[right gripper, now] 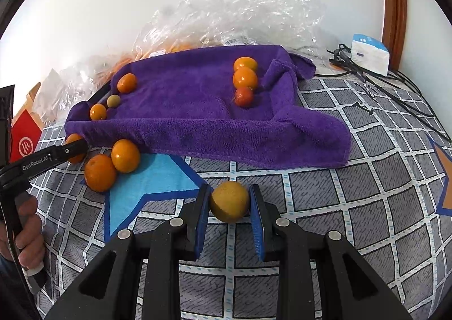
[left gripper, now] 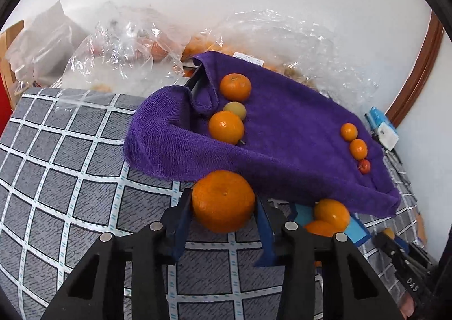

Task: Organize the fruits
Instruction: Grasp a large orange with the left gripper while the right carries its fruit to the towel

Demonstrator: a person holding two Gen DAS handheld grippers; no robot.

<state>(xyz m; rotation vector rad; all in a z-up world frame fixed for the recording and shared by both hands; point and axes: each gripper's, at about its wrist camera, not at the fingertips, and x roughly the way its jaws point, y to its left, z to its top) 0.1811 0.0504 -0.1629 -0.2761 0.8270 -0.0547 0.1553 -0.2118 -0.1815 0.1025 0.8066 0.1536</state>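
Left wrist view: the left gripper (left gripper: 223, 204) is clamped on a large orange (left gripper: 223, 201) at lower centre, just below the near edge of the purple towel (left gripper: 282, 133), where two oranges flank a pale yellowish fruit (left gripper: 235, 110) at centre-left and three small fruits (left gripper: 358, 148) line up at right. Right wrist view alone shows the right gripper (right gripper: 229, 202) grasping a dull yellow fruit (right gripper: 229, 201) at lower centre over the checked cloth (right gripper: 367, 192). It also shows a hand (right gripper: 26, 232) at the left edge on the other gripper's handle, two loose oranges (right gripper: 113, 164) touching on a blue star patch (right gripper: 152, 178), and a white box (right gripper: 370, 54) with black cables (right gripper: 395, 93) at upper right.
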